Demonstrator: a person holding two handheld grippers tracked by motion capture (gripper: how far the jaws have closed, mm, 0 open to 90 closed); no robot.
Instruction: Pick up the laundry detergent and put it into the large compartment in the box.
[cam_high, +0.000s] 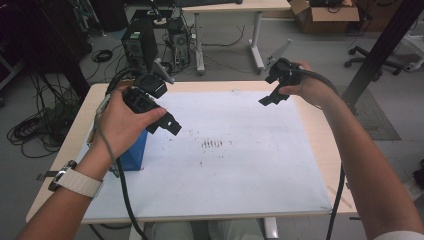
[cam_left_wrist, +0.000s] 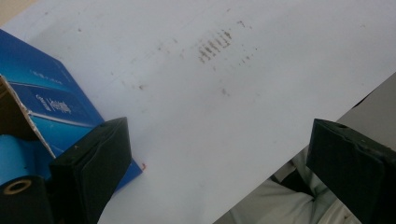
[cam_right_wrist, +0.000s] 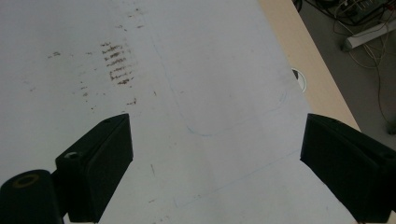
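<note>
Grey floor (cam_high: 300, 55), dimly lit. Second pale wooden desk on white legs (cam_high: 235, 7) behind; black computer tower (cam_high: 139, 44) and tangled black cables (cam_high: 30, 131) at left. Open brown cardboard box (cam_high: 325, 12) far right.

A sheet (cam_high: 240, 165) covers my table (cam_high: 320, 125); a box (cam_high: 134, 152) stands at its left edge, under my left hand (cam_high: 122, 122)

Two hand-held grippers raised above a white sheet (cam_high: 240, 170) on a wooden table (cam_high: 70, 140): left gripper (cam_high: 167, 122) over the sheet's left side, right gripper (cam_high: 272, 96) near the far right. Blue box (cam_high: 134, 152) below the left hand (cam_high: 122, 125). Brown smudges (cam_high: 212, 144) mid-sheet.
</note>
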